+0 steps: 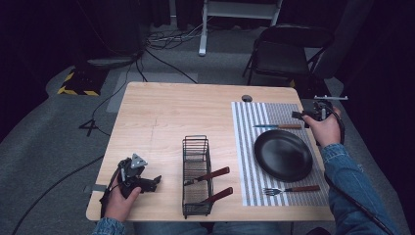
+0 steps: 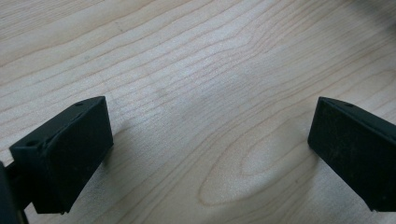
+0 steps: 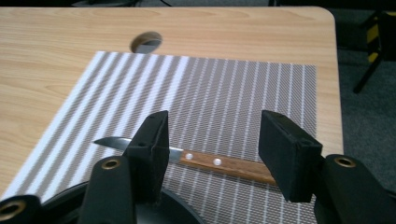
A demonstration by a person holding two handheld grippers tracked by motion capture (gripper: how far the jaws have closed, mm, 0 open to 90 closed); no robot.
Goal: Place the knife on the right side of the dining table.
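High view, items listed left to right across the wooden bench [image 1: 161, 112]. Left claw [image 1: 155, 181]: at about 8 o'clock on the bench, low over bare wood, held in a hand [image 1: 119, 203]; the left gripper view has its jaws spread wide with nothing between them, only wood grain beneath. Wire basket [image 1: 196, 175]: at 6 o'clock, upright, with two wooden-handled utensils [image 1: 211, 175] leaning out over its right side. Striped placemat [image 1: 249, 147]: on the right half of the bench, from 2 to 5 o'clock. Fork [image 1: 289, 190]: wooden handle, lying on the mat's near edge at 5 o'clock, just below the plate, tines pointing to 9 o'clock. Black plate [image 1: 283, 154]: round, centred on the mat at 4 o'clock. Knife [image 1: 277, 126]: wooden handle, flat on the mat just beyond the plate at 2 o'clock, blade toward 9 o'clock. Right claw [image 1: 296, 115]: raised above the handle end of the knife, at the mat's right edge; in the right gripper view its jaws stand well apart and grip nothing, with the knife [image 3: 219, 163] lying on the mat beyond them and the plate rim [image 3: 182, 214] below.
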